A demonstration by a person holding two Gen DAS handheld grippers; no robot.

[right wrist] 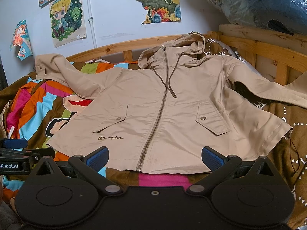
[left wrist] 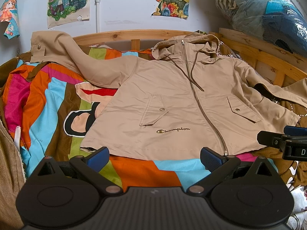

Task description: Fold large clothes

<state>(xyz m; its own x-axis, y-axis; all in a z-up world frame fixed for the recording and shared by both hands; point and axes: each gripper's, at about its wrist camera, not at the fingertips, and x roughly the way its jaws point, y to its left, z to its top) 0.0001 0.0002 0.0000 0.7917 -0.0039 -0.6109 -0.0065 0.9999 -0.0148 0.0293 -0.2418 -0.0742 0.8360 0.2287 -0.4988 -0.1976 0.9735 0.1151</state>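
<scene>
A beige hooded zip jacket (left wrist: 172, 99) (right wrist: 163, 103) lies front up and spread flat on the bed, zipped shut, hood toward the wall. Its one sleeve (left wrist: 63, 51) stretches to the far left, the other sleeve (right wrist: 268, 88) runs off to the right. My left gripper (left wrist: 154, 158) hovers open just short of the jacket's hem, nothing between its blue pads. My right gripper (right wrist: 154, 158) is open too, its fingers over the hem on either side of the zip's lower end. Each gripper shows at the edge of the other's view, the right gripper (left wrist: 284, 138) and the left gripper (right wrist: 19, 153).
A bright striped quilt (left wrist: 48, 103) covers the bed, with brown patterned bedding (right wrist: 287, 153) on the right. A wooden bed rail (left wrist: 134, 36) runs along the wall. Plastic-wrapped bundles (left wrist: 259, 9) are piled at the back right. Posters (left wrist: 67, 2) hang on the wall.
</scene>
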